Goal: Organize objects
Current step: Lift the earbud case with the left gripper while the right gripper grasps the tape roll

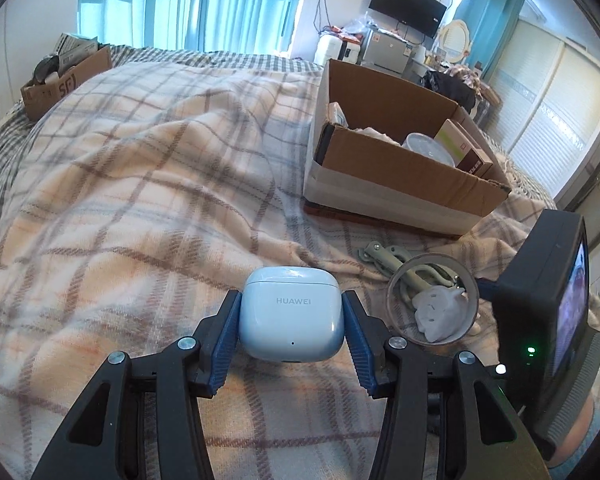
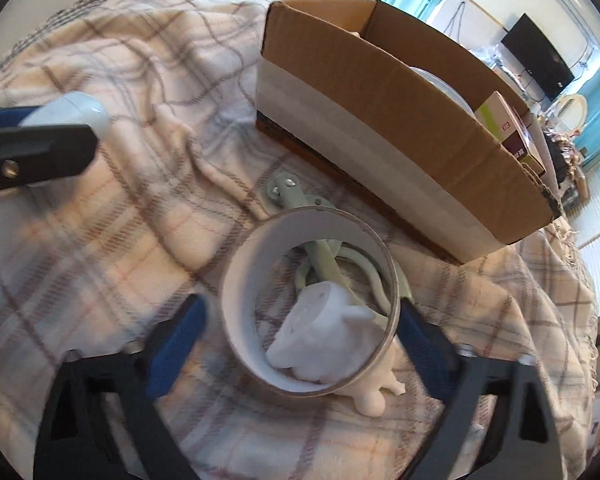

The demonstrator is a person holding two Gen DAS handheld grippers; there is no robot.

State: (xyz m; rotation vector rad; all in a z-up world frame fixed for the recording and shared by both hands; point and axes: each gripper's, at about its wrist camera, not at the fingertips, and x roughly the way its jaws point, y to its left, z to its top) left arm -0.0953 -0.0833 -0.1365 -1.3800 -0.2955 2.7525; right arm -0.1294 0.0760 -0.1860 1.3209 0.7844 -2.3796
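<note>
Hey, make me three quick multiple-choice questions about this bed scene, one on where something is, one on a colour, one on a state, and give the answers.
1. Where does the tape roll sit?
A. inside the cardboard box
B. on the blanket, between the right gripper's fingers
C. on the floor

2. What colour is the earbud case?
A. pale blue
B. red
C. black

3. The left gripper is
A. wide open, empty
B. shut on the earbud case
C. holding scissors

Answers: B, the roll rests on the plaid blanket near the box; A, its shell looks pale blue; B, both pads press its sides.
</note>
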